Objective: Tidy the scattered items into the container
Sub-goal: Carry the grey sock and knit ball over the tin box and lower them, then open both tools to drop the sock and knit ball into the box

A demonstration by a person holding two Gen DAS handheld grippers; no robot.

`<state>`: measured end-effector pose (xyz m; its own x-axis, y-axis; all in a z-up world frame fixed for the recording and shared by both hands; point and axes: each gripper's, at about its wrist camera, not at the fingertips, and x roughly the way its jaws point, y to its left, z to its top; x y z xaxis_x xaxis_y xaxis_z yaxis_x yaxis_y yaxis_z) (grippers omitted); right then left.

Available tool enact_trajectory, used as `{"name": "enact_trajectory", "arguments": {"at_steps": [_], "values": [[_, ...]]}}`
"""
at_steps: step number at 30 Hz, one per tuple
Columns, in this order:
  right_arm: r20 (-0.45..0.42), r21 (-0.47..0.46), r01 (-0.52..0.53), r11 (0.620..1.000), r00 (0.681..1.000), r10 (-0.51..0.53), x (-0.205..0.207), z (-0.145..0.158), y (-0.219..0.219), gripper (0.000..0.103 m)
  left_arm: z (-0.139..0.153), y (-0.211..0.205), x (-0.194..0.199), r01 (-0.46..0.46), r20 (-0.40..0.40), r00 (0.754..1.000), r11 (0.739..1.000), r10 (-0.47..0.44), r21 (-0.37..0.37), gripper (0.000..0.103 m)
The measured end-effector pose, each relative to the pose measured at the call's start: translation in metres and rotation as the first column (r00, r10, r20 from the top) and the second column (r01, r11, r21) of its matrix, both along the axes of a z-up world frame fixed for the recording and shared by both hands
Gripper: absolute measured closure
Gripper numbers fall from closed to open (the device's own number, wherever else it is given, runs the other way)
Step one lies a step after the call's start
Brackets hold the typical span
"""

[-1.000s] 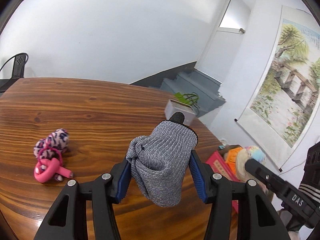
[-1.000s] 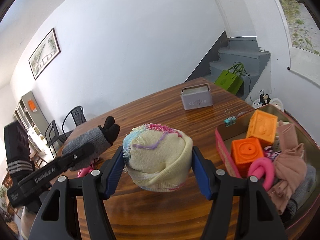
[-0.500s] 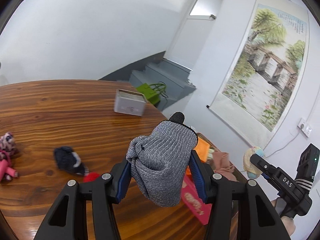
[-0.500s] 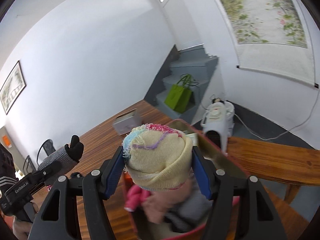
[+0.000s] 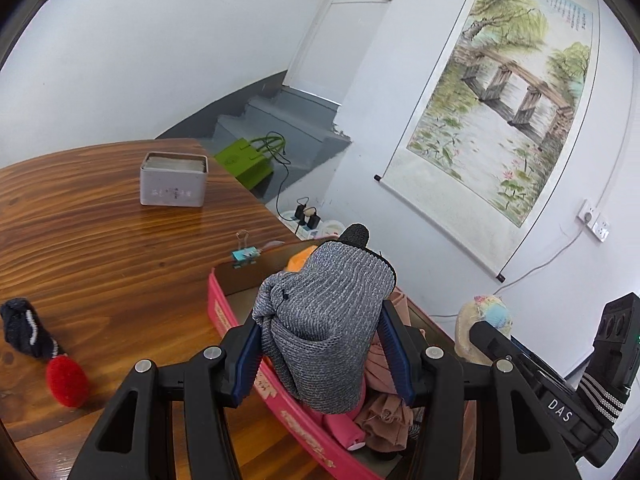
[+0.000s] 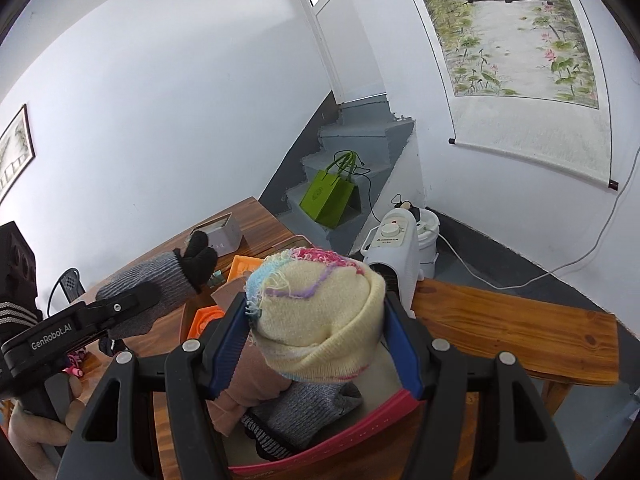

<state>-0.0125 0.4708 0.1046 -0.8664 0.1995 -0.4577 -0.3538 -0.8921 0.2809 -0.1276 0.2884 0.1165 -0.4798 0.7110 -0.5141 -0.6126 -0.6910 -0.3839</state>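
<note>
While the red container (image 5: 256, 364) at the bench's right edge already holds several items, the left tool (image 5: 320, 354) grips a grey glove (image 5: 324, 320) and the right tool (image 6: 316, 342) a cream hat (image 6: 320, 320) above it; a dark sock (image 5: 24, 332) and red pompom (image 5: 66, 382) remain far left.

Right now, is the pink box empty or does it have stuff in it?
It has stuff in it. The pink box holds an orange block, pink cloth and a grey knit.

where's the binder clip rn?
Left wrist view, centre-left: binder clip is clipped on the box's far wall, tin behind it on the table.
</note>
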Motion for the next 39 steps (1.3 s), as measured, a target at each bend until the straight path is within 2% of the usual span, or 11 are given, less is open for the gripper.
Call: {"name": "enact_trajectory", "arguments": {"at_steps": [8, 13, 15, 17, 18, 21, 26, 32, 39], "values": [[0.043, 0.024, 0.003, 1.0, 0.999, -0.004, -0.011, -0.015, -0.006, 0.034, -0.027, 0.023, -0.004, 0.046, 0.05, 0.998, 0.998, -0.043, -0.053, 0.047], [0.067, 0.03, 0.011, 0.999, 0.998, -0.013, -0.014, -0.02, -0.008, 0.034, -0.029, 0.031, -0.001, 0.066, 0.053, 0.997, 0.996, -0.062, -0.063, 0.047], [0.062, 0.026, 0.017, 1.0, 0.998, -0.019, -0.013, -0.019, -0.005, 0.033, -0.027, 0.03, 0.0, 0.067, 0.055, 0.996, 0.996, -0.063, -0.061, 0.039], [0.053, 0.015, 0.024, 1.0, 0.998, -0.025, -0.009, -0.019, -0.003, 0.032, -0.023, 0.027, 0.002, 0.055, 0.051, 0.997, 0.997, -0.052, -0.048, 0.019], [0.046, 0.006, 0.019, 1.0, 0.999, -0.019, -0.008, -0.018, -0.001, 0.031, -0.019, 0.025, 0.004, 0.052, 0.047, 0.998, 0.998, -0.05, -0.031, 0.018], [0.014, -0.019, 0.015, 1.0, 1.0, -0.014, -0.002, -0.015, 0.001, 0.026, -0.006, 0.016, 0.007, 0.041, 0.035, 0.999, 0.999, -0.042, 0.008, 0.018], [-0.044, -0.001, 0.038, 0.999, 0.998, -0.038, 0.008, -0.005, 0.0, 0.025, 0.01, -0.004, 0.008, -0.005, 0.003, 1.0, 0.999, 0.005, 0.049, 0.018], [-0.067, 0.012, 0.104, 0.994, 0.992, -0.103, 0.017, 0.009, 0.005, 0.025, 0.014, -0.015, 0.005, -0.087, -0.063, 0.994, 0.996, 0.086, -0.001, 0.018], [-0.029, 0.051, 0.15, 0.987, 0.989, -0.148, 0.019, 0.012, 0.011, 0.025, -0.002, -0.005, 0.0, -0.067, -0.049, 0.997, 0.996, 0.064, -0.054, 0.018]]}}
